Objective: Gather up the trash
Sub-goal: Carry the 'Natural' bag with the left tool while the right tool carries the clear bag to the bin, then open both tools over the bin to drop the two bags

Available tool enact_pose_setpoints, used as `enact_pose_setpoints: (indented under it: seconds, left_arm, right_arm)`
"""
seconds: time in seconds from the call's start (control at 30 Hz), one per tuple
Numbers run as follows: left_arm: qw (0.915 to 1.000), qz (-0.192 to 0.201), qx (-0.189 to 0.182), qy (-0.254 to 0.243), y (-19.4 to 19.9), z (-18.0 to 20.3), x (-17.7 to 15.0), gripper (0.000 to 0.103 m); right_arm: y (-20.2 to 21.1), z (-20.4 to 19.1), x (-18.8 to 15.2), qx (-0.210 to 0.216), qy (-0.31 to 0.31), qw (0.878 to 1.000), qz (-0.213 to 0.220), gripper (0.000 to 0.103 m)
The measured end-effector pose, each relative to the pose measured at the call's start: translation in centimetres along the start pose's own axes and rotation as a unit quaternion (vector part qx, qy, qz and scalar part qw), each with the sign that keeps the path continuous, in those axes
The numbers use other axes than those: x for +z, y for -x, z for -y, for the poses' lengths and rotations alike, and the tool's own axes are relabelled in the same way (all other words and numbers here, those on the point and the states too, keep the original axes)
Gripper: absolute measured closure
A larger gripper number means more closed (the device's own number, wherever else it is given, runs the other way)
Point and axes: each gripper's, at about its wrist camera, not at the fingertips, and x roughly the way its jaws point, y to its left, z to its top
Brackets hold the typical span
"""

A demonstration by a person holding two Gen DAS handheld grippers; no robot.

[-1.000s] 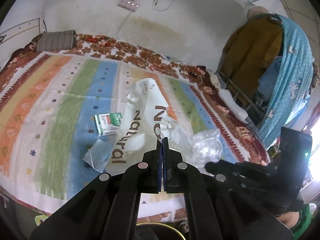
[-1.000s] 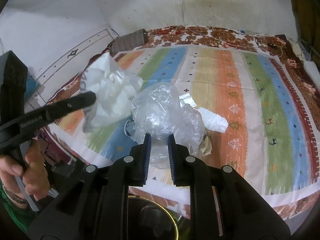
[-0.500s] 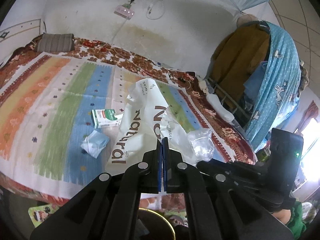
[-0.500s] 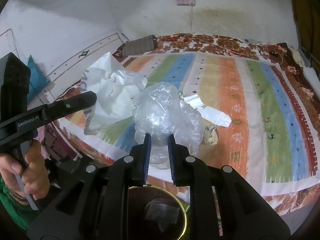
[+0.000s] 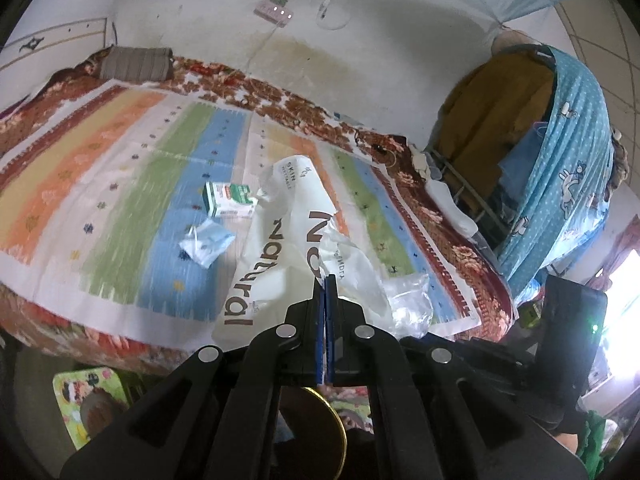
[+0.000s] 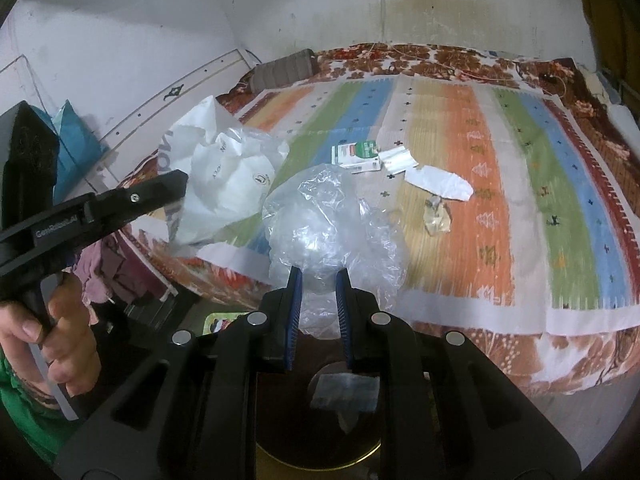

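1. Trash lies scattered on the bed (image 6: 520,184), whose striped cover still carries a green-and-white carton (image 6: 357,155), a white wrapper (image 6: 438,183), a small clear scrap (image 6: 437,220) and a pale blue pouch (image 5: 206,241).
2. We hold a white printed bag (image 5: 280,248) in the left hand-held gripper (image 5: 325,284), its jaws pinched fully together on a fold of the film; the bag hangs past the bed's near edge.
3. We carry a crumpled clear plastic bag (image 6: 328,232) in the right hand-held gripper (image 6: 318,280), jaws narrow and squeezing its lower part.
4. Below both tools we see a dark bin with a gold rim (image 6: 320,456), already holding a piece of wrapper (image 6: 344,396).
5. Our judgement: both bags are light and springy, so on release either could balloon, catch the rim and slide to the floor.
6. We also think the thin film may cling to the pads, so one bag could come away with the tool instead of dropping.
7. Small items on the bed could be missed.
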Motion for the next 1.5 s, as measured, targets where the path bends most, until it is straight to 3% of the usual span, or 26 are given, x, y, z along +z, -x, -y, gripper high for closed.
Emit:
enact_pose_setpoints:
  seconds: [0.43,0.57,0.93,1.07,1.17,1.23,1.27,1.5]
  left_arm:
    - [0.9980,-0.059,0.020,0.006,-0.5,0.1,-5.1,0.103]
    - [0.9953,-0.086,0.045,0.002,-1.1,-0.1,-6.6,0.103]
    - [0.9803,-0.174,0.069,0.063,-4.0,-2.7,-8.7,0.103]
    - [0.9749,-0.191,0.076,0.085,-4.9,-3.3,-9.4,0.103]
    - [0.9717,-0.201,0.071,0.102,-5.5,-3.9,-9.6,0.099]
    - [0.9683,-0.209,0.071,0.118,-5.9,-4.4,-9.8,0.085]
    - [0.9679,-0.209,0.072,0.120,-6.0,-4.5,-9.7,0.083]
    - [0.9703,-0.197,0.069,0.123,-5.6,-4.6,-9.1,0.079]
  right_arm:
    - [-1.4,0.2,-4.3,-0.002,-0.030,0.998,-0.056,0.087]
    - [-2.6,0.1,-5.5,-0.011,-0.030,0.996,-0.085,0.087]
    - [-5.7,0.5,-8.7,0.003,-0.074,0.984,-0.164,0.087]
    - [-6.1,0.6,-8.9,-0.010,-0.078,0.982,-0.170,0.083]
    - [-6.2,1.0,-8.9,-0.011,-0.089,0.981,-0.172,0.078]
    - [-6.3,1.2,-8.9,-0.009,-0.095,0.980,-0.172,0.069]
    - [-6.3,1.2,-8.9,-0.009,-0.096,0.980,-0.171,0.065]
    - [-6.1,1.2,-8.6,-0.008,-0.093,0.981,-0.168,0.061]
